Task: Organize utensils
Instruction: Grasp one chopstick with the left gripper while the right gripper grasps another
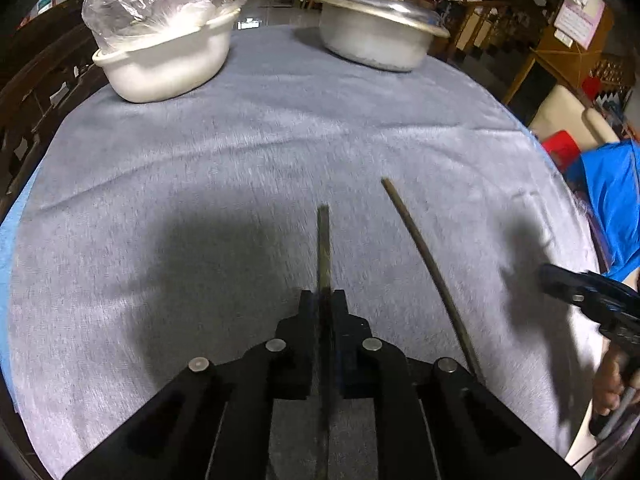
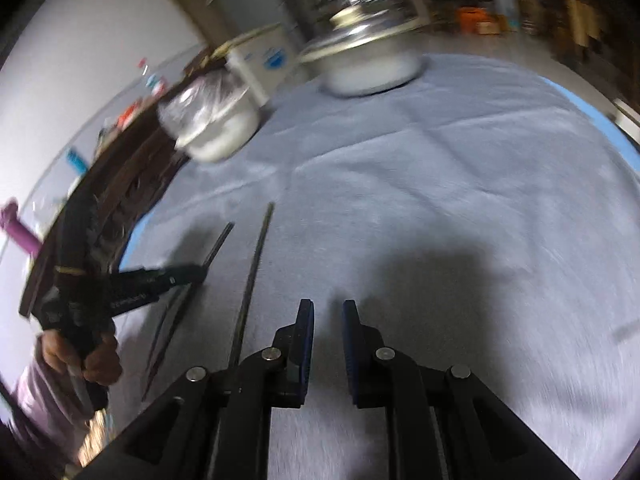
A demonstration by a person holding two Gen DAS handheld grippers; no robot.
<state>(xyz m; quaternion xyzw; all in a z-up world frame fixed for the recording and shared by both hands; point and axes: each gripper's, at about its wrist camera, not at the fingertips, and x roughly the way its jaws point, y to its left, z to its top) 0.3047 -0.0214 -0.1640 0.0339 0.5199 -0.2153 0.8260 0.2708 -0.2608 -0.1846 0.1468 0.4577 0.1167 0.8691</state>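
Observation:
My left gripper (image 1: 323, 293) is shut on a dark chopstick (image 1: 323, 240) that sticks out forward between its jaws, just above the grey tablecloth (image 1: 280, 140). A second chopstick (image 1: 424, 268) lies on the cloth just to its right. My right gripper (image 2: 328, 304) is open and empty over the cloth. In the right wrist view the loose chopstick (image 2: 254, 272) lies left of my right gripper, and the left gripper (image 2: 176, 276) holds its chopstick (image 2: 218, 246) further left. The right gripper (image 1: 560, 280) shows at the right edge of the left wrist view.
A white bowl (image 1: 168, 60) with a clear plastic bag (image 1: 152, 4) in it stands at the back left. A lidded metal pot (image 1: 380, 28) stands at the back right. Wooden chairs line the left table edge (image 1: 36, 92). A blue cloth (image 1: 616, 200) lies off the right edge.

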